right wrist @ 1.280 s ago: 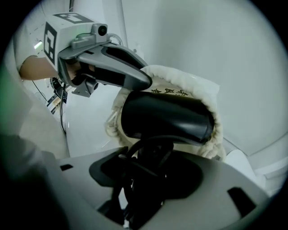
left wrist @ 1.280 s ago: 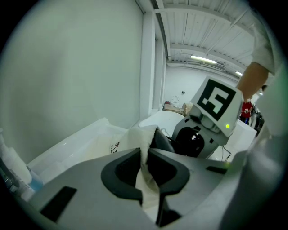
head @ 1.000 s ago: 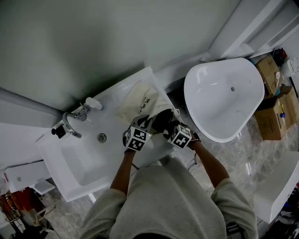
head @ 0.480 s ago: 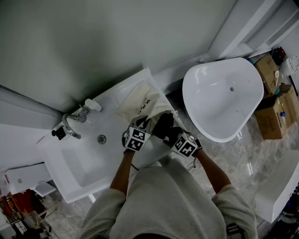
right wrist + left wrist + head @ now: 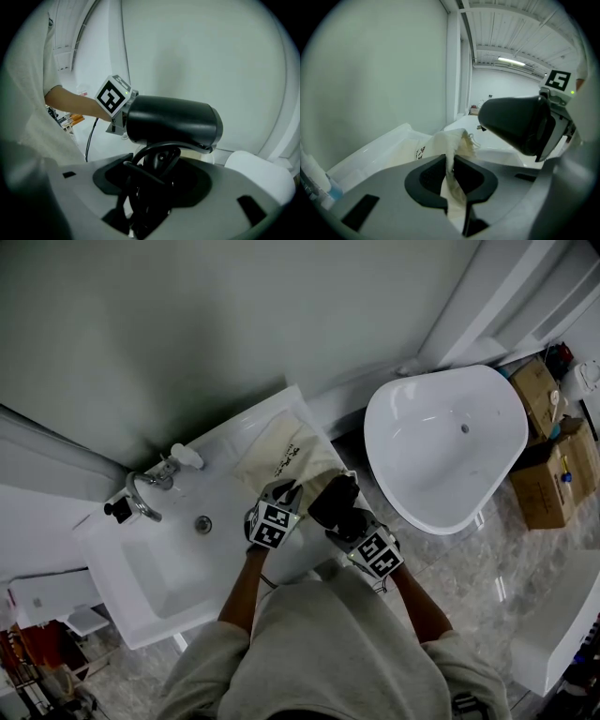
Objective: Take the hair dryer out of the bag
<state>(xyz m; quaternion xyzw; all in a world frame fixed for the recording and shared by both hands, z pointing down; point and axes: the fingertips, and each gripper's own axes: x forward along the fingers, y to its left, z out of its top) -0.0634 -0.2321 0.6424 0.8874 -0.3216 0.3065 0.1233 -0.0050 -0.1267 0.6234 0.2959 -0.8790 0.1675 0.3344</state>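
Observation:
A cream cloth bag (image 5: 286, 454) lies on the white counter to the right of the basin. My left gripper (image 5: 287, 493) is shut on the bag's open edge (image 5: 452, 154), whose fabric is pinched between the jaws. My right gripper (image 5: 345, 517) is shut on the black hair dryer (image 5: 333, 500), gripping its handle and looped cord (image 5: 154, 171). The dryer's barrel (image 5: 171, 121) hangs above the bag's mouth, out of the bag, and also shows in the left gripper view as a dark barrel (image 5: 515, 123).
A washbasin (image 5: 159, 563) with a chrome tap (image 5: 141, 495) and a soap bottle (image 5: 187, 457) sits left of the bag. A white bathtub (image 5: 441, 442) stands to the right, with cardboard boxes (image 5: 553, 451) beyond it. A grey wall is behind the counter.
My right gripper has lifted the hair dryer up and back toward the person, clear of the bag's mouth. The left gripper has stayed put on the bag's edge.

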